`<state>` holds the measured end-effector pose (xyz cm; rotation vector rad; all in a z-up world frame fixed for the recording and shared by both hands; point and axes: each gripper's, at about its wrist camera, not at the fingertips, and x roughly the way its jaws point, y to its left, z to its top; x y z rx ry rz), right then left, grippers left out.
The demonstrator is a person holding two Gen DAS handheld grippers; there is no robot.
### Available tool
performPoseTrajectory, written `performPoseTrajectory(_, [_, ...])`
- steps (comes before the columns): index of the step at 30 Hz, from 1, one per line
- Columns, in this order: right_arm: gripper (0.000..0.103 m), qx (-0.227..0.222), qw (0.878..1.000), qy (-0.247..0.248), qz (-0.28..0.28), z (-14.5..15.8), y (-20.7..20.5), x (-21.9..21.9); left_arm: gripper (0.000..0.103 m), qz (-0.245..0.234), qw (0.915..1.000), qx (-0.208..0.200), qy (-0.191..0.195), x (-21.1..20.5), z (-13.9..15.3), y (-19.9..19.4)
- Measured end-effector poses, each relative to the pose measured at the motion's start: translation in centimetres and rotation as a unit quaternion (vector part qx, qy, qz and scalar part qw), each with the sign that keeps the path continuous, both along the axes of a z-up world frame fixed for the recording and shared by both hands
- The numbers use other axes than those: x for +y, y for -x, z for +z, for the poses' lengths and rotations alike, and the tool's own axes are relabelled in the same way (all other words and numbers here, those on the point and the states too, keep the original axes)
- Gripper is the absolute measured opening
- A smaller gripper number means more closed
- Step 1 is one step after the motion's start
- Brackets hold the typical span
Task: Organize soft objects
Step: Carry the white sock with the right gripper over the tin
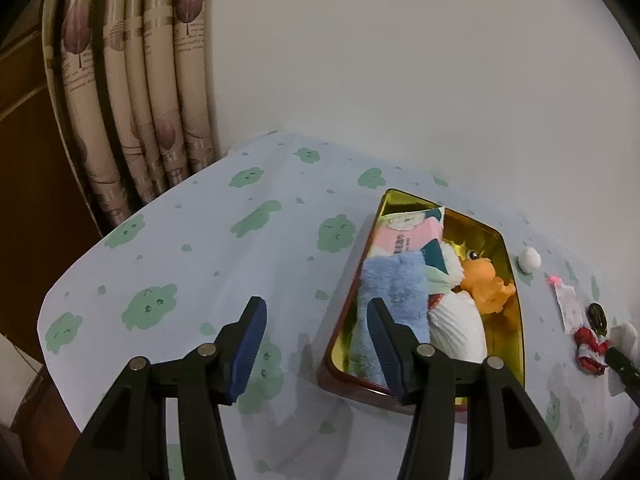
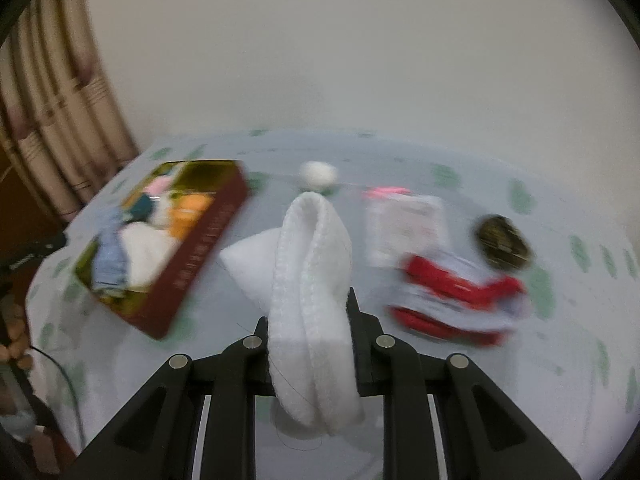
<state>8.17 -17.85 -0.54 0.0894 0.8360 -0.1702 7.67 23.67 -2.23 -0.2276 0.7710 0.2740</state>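
A red tin box [image 1: 516,344] with a gold inside holds a blue cloth [image 1: 394,288], a white cloth [image 1: 456,324], an orange plush toy [image 1: 486,280] and a pink tissue pack [image 1: 408,236]. My left gripper [image 1: 316,346] is open and empty, over the box's near left rim. My right gripper [image 2: 308,332] is shut on a white knitted cloth [image 2: 310,276], held above the table to the right of the box [image 2: 200,256]. A red-and-white cloth [image 2: 456,300] and a white ball [image 2: 318,175] lie on the table.
The table [image 1: 200,240] has a pale blue cover with green prints. A small packet [image 2: 404,228] and a dark oval item [image 2: 502,242] lie by the red-and-white cloth. A curtain [image 1: 132,92] hangs at the left, a white wall behind.
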Motion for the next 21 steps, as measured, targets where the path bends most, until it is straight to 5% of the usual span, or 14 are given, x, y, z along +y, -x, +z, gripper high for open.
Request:
performPoseTrajectory(10, [0.019,0.009,0.995,-0.001,0.100,-0.2,-7.7,9.3,0.054,-0.003,0.9998,0.006,-0.019,-0.4,-0.1,-0.2])
performPoseTrajectory(21, [0.022,0.037,0.992,0.005,0.124,-2.0,-12.9,12.9,0.054,0.021,0.9997,0.006,0.006,1.3,-0.4,-0.3])
